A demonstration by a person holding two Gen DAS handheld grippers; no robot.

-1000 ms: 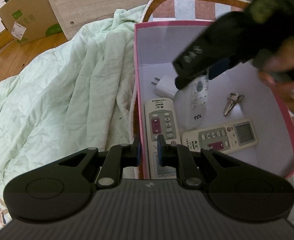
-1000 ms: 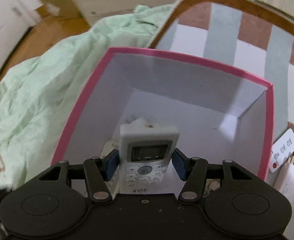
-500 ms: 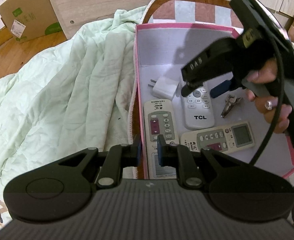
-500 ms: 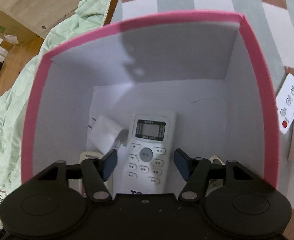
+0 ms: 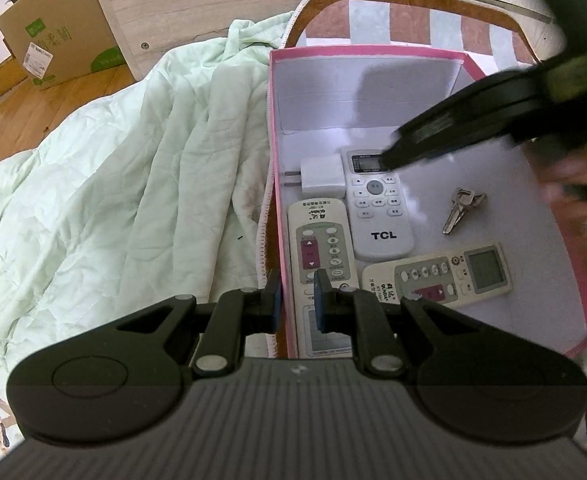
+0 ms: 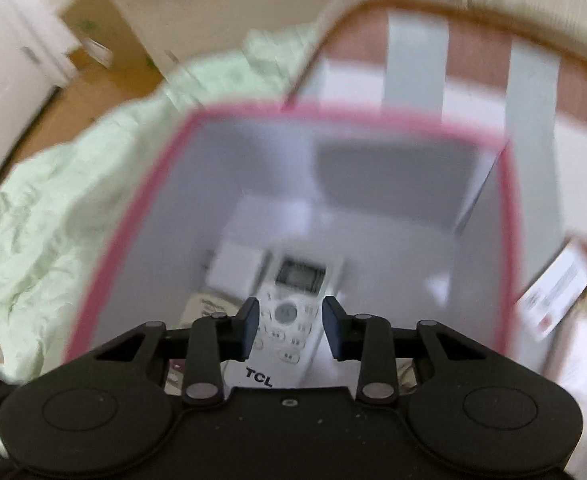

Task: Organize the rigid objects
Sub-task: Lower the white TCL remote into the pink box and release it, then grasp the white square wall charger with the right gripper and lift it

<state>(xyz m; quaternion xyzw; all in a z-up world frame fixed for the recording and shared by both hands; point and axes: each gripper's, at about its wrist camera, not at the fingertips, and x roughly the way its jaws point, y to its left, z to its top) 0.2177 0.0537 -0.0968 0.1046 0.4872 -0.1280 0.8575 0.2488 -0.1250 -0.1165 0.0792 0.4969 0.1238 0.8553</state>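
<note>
Box (image 5: 373, 54): we log one pink-rimmed box with a white inside, standing on a striped mat (image 5: 409, 20) on the bed; a pale green quilt (image 5: 133, 160) lies at its 9 o'clock.
TCL remote (image 5: 377, 208): flat on the box floor near the middle, face up, screen toward 12 o'clock; we also see it in the right wrist view (image 6: 289, 320).
Charger (image 5: 321, 178): white, just beside the TCL remote at its 10 o'clock, prongs toward 9.
Grey remote (image 5: 321, 256): along the box's 9 o'clock wall, touching the TCL remote's side.
Cream remote (image 5: 441, 276): crosswise at 6 o'clock of the TCL remote, screen toward 3.
Keys (image 5: 461, 208): at 3 o'clock of the TCL remote, apart from it.
Left hand-held gripper (image 5: 297, 300): we see it pinching the box's near 9 o'clock wall.
Right hand-held gripper (image 6: 290, 326): above the TCL remote, clear of it; jaws closing, nothing pressed between the pads.
Outside box: a white card-like remote (image 6: 553, 292) at 3 o'clock, blurred.
Carton (image 5: 53, 32): at 10 o'clock on the floor.
</note>
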